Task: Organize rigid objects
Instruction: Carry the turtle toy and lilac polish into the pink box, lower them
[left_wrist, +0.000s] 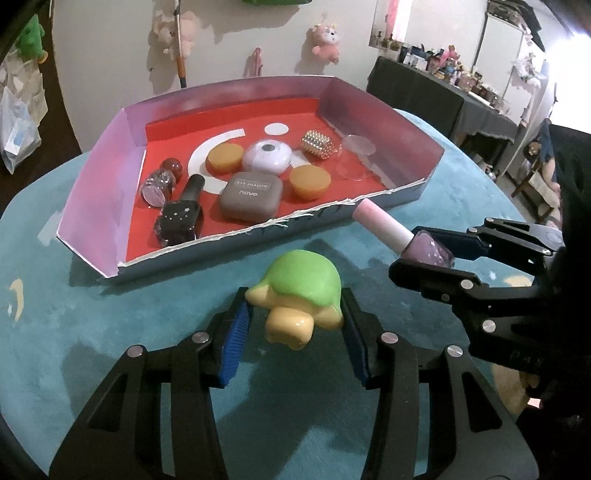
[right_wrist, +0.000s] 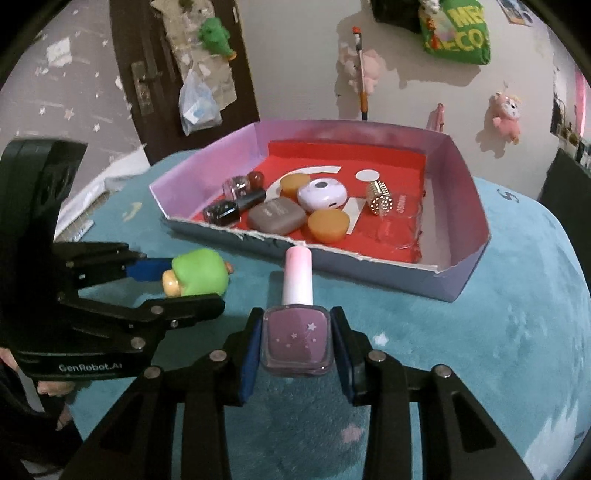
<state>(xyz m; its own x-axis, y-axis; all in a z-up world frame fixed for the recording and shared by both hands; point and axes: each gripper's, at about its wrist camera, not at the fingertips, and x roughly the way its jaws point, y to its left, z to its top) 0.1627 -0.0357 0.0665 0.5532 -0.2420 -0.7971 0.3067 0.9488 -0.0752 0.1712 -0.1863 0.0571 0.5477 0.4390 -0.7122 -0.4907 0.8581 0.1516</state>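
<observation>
Mostly, the sorting looked done: the shallow box (left_wrist: 92, 192) with the red floor already held a black nail polish bottle (left_wrist: 181, 218), a grey eye-shadow case (left_wrist: 251, 195), two orange round tubs (left_wrist: 309, 181), a white rounded case (left_wrist: 266, 157), a gold studded piece (left_wrist: 320, 144), a clear disc (left_wrist: 357, 144) and a pair of small dark jars (left_wrist: 162, 179) by the left wall. Two things remained outside it — both already picked up. The left gripper (left_wrist: 295, 317) had its blue-padded fingers (left_wrist: 232, 343) closed on the green turtle toy (left_wrist: 301, 291), head pointing back toward the camera, over the teal-covered bench (left_wrist: 74, 314) just short of the box's torn front edge. The right gripper (right_wrist: 295, 339) was clamped on the glass body of the purple nail polish bottle (right_wrist: 295, 339), its pale pink cap (right_wrist: 297, 275) aimed at the box and close to the near wall. Whether either item was lifted clear of the bench or resting on it could not be told for certain. What was left, judging by this, was carrying both over the low front wall and setting them down in free floor space — the right side of the box, near the clear disc, seemed the roomiest. No other loose item showed on the bench.
</observation>
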